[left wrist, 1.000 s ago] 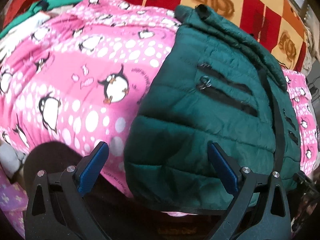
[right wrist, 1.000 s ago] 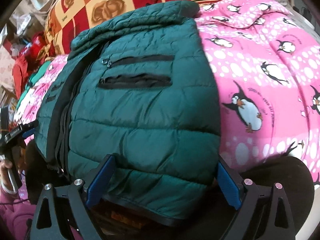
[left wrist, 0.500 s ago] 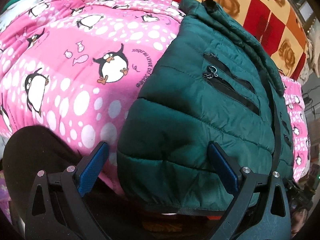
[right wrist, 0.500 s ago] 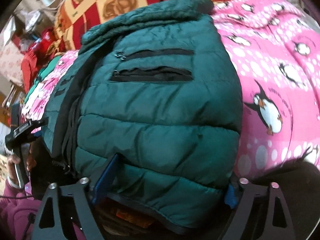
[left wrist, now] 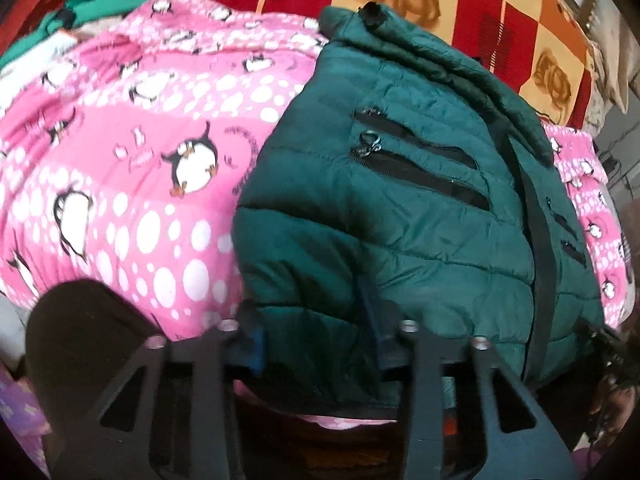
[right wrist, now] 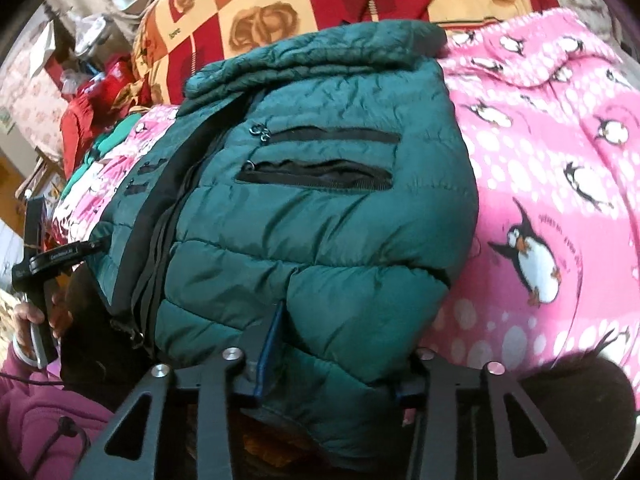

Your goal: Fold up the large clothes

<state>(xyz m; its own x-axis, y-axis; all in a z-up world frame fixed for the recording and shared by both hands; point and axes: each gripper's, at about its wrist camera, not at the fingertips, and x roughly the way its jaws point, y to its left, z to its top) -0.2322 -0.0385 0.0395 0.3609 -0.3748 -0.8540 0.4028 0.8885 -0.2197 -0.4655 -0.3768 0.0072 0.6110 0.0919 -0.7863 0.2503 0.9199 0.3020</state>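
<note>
Jacket (left wrist: 400, 208) is puffy, soft and light, on pink blanket (left wrist: 140, 168).
Left gripper (left wrist: 316, 340) and right gripper (right wrist: 332, 360) both pinch its hem at 6 o'clock.

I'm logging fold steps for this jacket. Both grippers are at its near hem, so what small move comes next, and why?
Probably lift the hem and carry it toward the collar. The left gripper and right gripper have their jaws closed on the near edge of the dark green quilted puffer jacket, which lies flat on the pink penguin-print blanket.

Lying open beside the green jacket (left wrist: 400, 208): bare pink penguin blanket (left wrist: 132, 168); blocking behind: the red-checked cushion (left wrist: 460, 8).
</note>
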